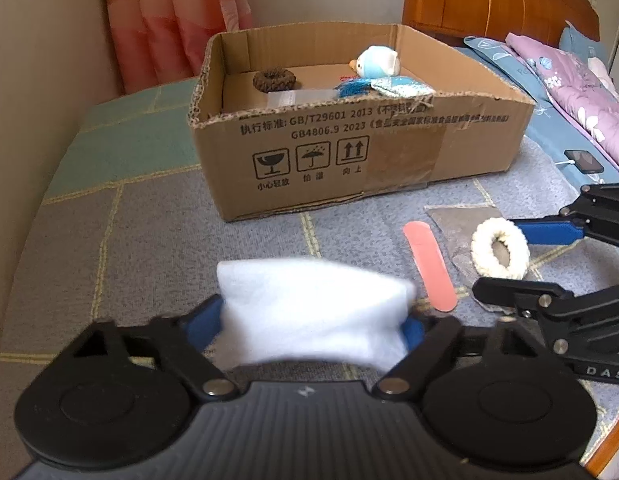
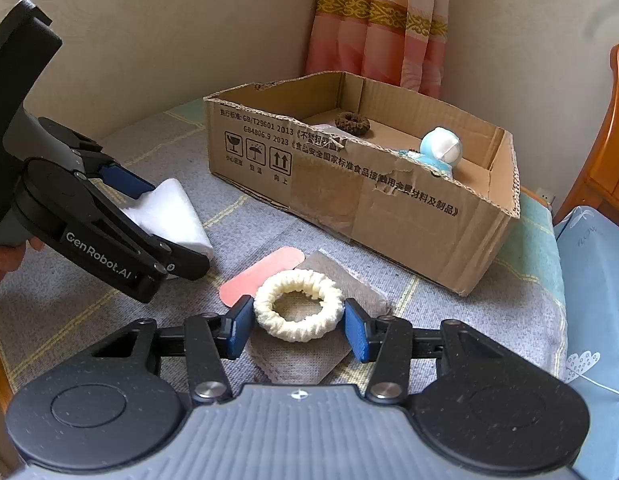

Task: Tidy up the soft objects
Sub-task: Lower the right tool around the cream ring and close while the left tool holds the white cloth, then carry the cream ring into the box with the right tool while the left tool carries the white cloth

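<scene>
Two grippers work in front of the cardboard box on the bed. The left gripper has its blue pads pressed on both sides of a white soft pad, in front of the box's printed wall. The right gripper is clamped on a cream fluffy ring, also near that wall, beside a pink strip. Inside the box lie a brown ring and a blue-white plush toy.
</scene>
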Demonstrator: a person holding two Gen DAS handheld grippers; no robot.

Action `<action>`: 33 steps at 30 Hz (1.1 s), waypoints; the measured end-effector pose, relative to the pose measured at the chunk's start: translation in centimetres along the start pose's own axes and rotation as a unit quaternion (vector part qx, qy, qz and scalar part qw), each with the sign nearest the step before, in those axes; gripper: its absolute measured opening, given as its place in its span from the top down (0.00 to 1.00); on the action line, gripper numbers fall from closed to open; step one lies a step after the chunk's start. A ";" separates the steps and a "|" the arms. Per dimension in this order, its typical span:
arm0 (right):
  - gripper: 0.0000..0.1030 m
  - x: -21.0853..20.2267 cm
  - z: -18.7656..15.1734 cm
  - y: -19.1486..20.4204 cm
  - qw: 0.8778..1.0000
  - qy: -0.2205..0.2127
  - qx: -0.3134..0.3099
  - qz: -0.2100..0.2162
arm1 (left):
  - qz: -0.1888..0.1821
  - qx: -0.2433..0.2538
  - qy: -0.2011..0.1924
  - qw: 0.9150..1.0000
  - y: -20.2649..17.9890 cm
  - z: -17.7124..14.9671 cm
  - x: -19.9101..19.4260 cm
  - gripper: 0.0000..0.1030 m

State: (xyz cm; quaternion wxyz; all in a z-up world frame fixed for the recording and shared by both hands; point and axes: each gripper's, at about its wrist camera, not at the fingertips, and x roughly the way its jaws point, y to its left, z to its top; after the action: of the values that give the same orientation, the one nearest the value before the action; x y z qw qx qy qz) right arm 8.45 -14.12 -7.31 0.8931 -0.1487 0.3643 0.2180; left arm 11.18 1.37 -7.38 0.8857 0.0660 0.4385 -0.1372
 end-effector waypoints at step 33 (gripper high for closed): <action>0.55 -5.7 4.8 -2.5 0.997 -0.074 0.000 -0.035 | 0.011 0.044 -0.078 0.996 -0.9 3.1 -7.8 0.33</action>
State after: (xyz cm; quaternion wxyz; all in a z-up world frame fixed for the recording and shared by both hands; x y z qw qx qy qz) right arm 8.85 -15.79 0.36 0.9245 -0.1448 0.2922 0.1973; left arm 8.75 1.19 0.71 0.9149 0.0993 0.3608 -0.1514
